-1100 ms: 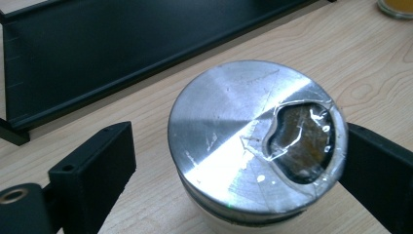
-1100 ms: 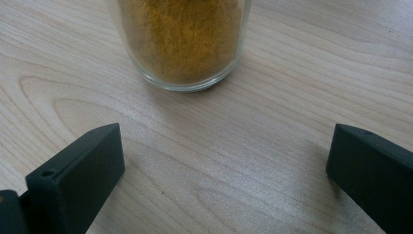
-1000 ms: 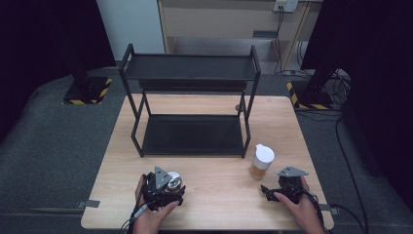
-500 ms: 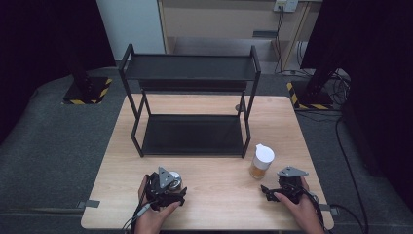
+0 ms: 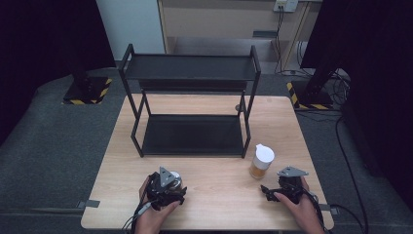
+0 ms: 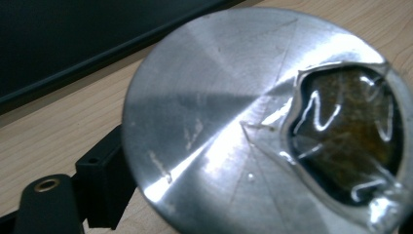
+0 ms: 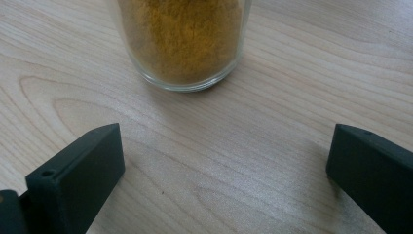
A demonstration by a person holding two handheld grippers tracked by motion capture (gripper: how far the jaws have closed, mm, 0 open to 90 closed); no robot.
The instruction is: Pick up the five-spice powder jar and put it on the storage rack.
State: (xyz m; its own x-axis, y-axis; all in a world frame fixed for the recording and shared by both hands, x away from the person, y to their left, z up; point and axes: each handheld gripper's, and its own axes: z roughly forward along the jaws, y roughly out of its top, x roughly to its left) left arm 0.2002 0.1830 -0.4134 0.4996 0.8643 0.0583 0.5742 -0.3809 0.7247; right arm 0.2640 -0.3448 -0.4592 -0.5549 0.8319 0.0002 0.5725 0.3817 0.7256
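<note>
Round silver metal tin (image 6: 253,131) with a clear window in its lid sits clamped in the left gripper (image 5: 164,187) at the worktop's (image 5: 219,195) near edge. Right gripper (image 7: 224,161) gapes wide, facing the white-capped glass jar of yellow powder (image 5: 261,162). Beyond stands a black two-tier metal rack (image 5: 190,78).

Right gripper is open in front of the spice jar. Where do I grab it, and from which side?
Grip the jar on its straight glass wall, below the white lid. Come in level from the near side, where the right gripper already faces it; the jar stands upright and clear of the rack.
</note>
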